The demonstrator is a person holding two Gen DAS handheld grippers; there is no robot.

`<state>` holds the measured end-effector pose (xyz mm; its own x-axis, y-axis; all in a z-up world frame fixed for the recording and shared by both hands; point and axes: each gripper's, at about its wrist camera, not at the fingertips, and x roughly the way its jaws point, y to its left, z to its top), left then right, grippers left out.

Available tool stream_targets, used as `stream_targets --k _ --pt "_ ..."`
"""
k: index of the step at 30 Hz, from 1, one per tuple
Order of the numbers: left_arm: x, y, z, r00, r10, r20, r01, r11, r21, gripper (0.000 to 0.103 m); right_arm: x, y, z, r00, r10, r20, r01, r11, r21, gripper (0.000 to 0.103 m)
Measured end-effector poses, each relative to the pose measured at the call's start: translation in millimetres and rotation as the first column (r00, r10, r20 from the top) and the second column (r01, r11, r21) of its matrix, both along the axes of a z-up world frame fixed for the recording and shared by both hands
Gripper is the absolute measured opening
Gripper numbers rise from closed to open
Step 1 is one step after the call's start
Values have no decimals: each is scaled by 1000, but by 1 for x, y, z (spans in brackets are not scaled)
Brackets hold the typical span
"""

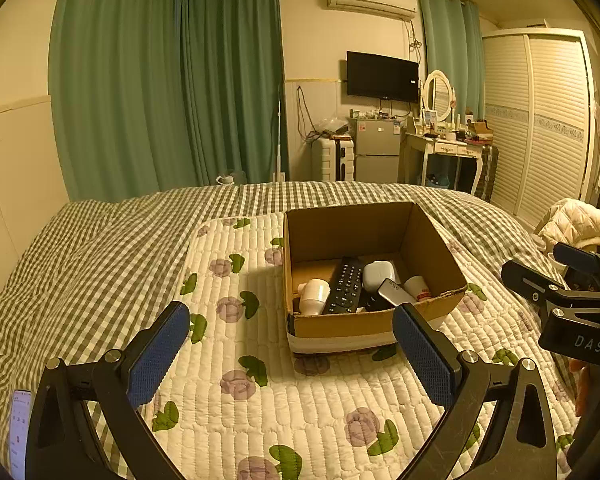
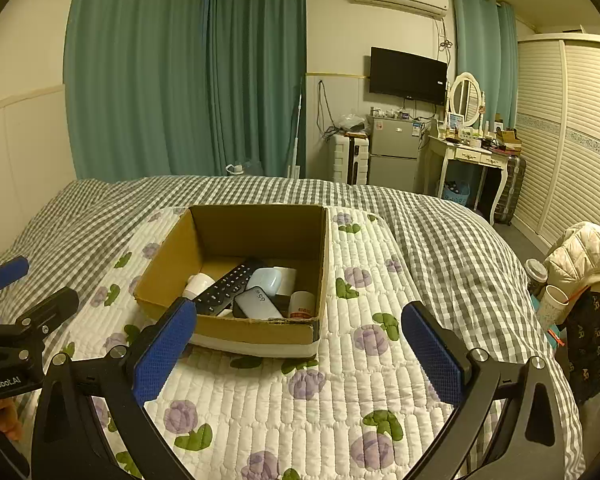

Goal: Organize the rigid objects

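An open cardboard box (image 1: 340, 326) (image 2: 256, 330) sits on a flowered quilt on the bed. Inside lie a black remote (image 1: 345, 285) (image 2: 228, 289), a white cup (image 1: 315, 296) (image 2: 198, 283), a pale blue case (image 1: 378, 274) (image 2: 265, 280), a small silver device (image 1: 396, 293) (image 2: 258, 303) and a white jar with a red label (image 1: 418, 288) (image 2: 302, 305). My left gripper (image 1: 290, 354) is open and empty, just short of the box's near wall. My right gripper (image 2: 300, 356) is open and empty, in front of the box's near right corner.
A phone (image 1: 19, 428) lies on the checked blanket at the lower left. A white jacket (image 2: 580, 252) and cups (image 2: 552, 304) stand off the bed's right side. Green curtains, a wall TV, a small fridge, a dressing table and a wardrobe line the far wall.
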<state>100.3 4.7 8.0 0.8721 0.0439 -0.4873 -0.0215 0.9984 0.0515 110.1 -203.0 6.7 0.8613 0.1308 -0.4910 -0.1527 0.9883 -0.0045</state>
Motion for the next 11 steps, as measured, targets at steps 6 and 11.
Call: stream_targets --k 6,11 --pt "0 2 -1 1000 -2 -14 1 1000 -12 103 2 -1 -1 1000 -6 -6 6 1000 -3 103" --pt "1 2 -2 1000 -2 -20 2 1000 -15 103 2 0 -1 1000 -9 -7 9 1000 -6 103"
